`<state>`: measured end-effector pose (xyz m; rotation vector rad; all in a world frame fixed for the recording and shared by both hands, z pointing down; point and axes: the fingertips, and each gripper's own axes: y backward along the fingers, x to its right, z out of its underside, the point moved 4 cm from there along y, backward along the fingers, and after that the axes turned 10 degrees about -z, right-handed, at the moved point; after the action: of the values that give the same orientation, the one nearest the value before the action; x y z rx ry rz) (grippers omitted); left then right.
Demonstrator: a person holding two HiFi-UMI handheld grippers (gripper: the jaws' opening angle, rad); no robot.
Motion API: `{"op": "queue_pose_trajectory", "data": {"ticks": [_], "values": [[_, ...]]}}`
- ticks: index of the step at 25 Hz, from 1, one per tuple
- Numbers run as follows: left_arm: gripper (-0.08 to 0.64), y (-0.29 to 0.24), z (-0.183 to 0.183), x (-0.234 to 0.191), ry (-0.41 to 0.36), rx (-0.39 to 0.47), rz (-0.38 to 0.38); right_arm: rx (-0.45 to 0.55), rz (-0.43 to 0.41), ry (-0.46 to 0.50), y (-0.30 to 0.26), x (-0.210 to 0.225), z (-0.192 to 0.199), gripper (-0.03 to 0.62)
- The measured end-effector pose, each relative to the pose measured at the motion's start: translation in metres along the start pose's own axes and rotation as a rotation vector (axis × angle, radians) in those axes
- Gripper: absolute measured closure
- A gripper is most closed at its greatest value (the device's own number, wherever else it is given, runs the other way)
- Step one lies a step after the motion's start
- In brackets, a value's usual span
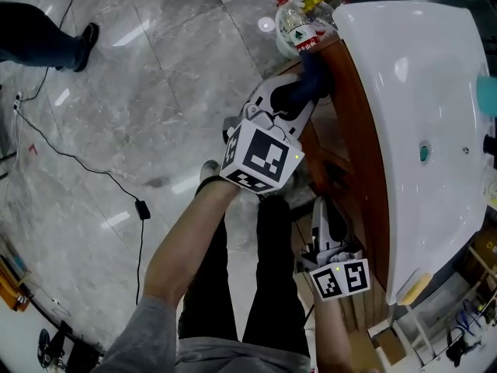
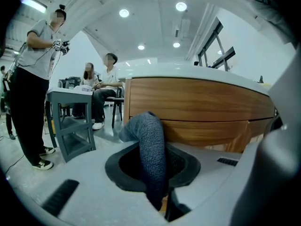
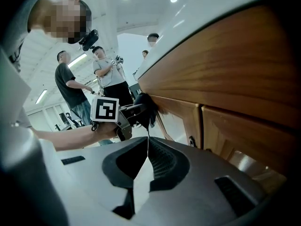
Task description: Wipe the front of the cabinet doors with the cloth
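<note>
Closest to me, left gripper (image 2: 157, 199) was clamped on the grey cloth (image 2: 151, 145), pressed against cabinet doors (image 2: 202, 131) near the top, right gripper (image 3: 145, 173) closed w/ nothing inside, so I judged wiping barely started, most fronts remaining.

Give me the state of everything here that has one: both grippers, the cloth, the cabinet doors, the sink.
left gripper: shut on the cloth
right gripper: shut, nothing between its jaws
cloth: pinched at one end, free end up against the wooden cabinet front
cabinet doors: look closed
sink: empty, no water showing
</note>
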<state>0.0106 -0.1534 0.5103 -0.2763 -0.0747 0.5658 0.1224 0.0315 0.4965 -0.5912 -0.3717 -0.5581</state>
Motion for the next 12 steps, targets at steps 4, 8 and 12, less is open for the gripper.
{"op": "queue_pose_trajectory", "data": {"ticks": [4,8,12], "values": [[0.492,0.004,0.000,0.014,0.001,0.007,0.035,0.007,0.001,-0.006,0.001,-0.003,0.002,0.581],[0.492,0.008,0.001,0.025,0.009,0.013,0.060,0.020,0.005,-0.007,0.003,-0.004,0.002,0.581],[0.492,0.013,0.003,0.039,0.004,0.014,0.099,0.030,0.019,-0.017,0.007,-0.001,0.005,0.581]]}}
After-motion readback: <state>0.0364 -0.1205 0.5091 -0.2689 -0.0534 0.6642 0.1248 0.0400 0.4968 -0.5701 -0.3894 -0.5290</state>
